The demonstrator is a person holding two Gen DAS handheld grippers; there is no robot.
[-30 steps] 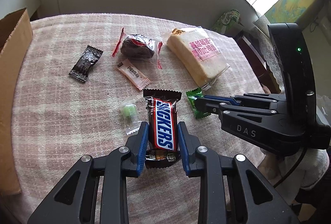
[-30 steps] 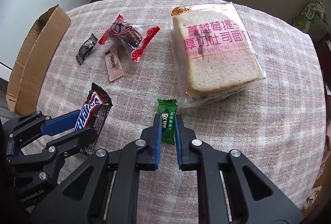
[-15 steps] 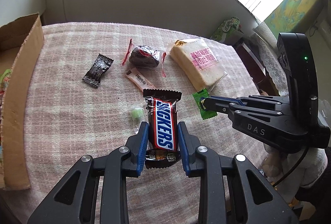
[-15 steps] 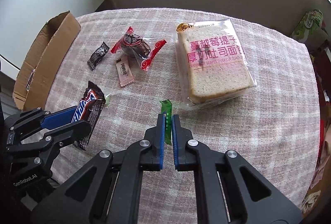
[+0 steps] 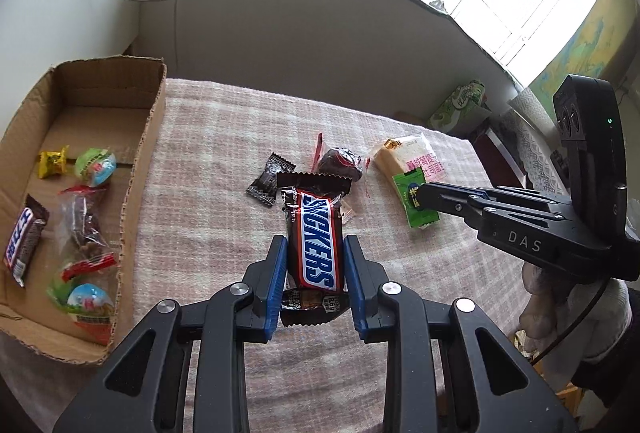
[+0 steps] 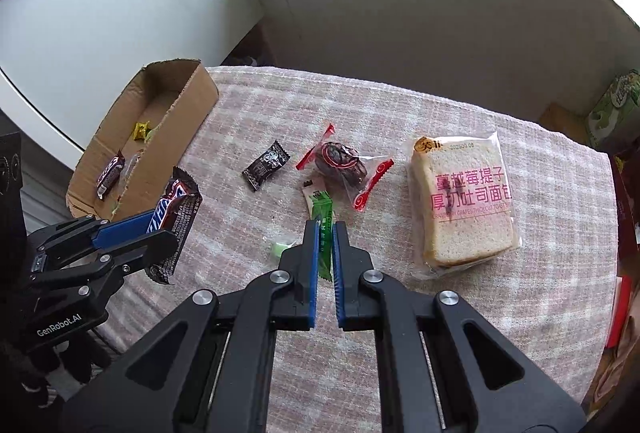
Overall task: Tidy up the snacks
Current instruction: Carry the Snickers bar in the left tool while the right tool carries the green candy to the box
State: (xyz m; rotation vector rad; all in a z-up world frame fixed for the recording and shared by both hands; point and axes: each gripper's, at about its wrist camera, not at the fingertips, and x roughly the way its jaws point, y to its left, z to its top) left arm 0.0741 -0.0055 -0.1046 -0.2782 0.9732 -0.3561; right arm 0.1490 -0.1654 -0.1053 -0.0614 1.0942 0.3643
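Note:
My left gripper [image 5: 315,249] is shut on a Snickers bar [image 5: 316,233] and holds it above the pink checked tablecloth. It also shows at the left of the right wrist view [image 6: 170,221]. My right gripper [image 6: 325,233] is shut on a green candy packet [image 6: 323,229], raised off the cloth; the packet shows in the left wrist view [image 5: 414,199]. A cardboard box [image 5: 150,137] at the left holds several wrapped snacks, among them another Snickers [image 5: 22,245].
On the cloth lie a black candy [image 6: 266,165], a red-ended wrapped date [image 6: 342,163], a pink sachet [image 6: 310,193], a pale green candy [image 6: 280,247] and a bagged toast loaf [image 6: 464,205]. The wall and windowsill lie beyond the table.
Both grippers have risen and pulled back with their snacks. The left view has swung left, so the box's inside now shows.

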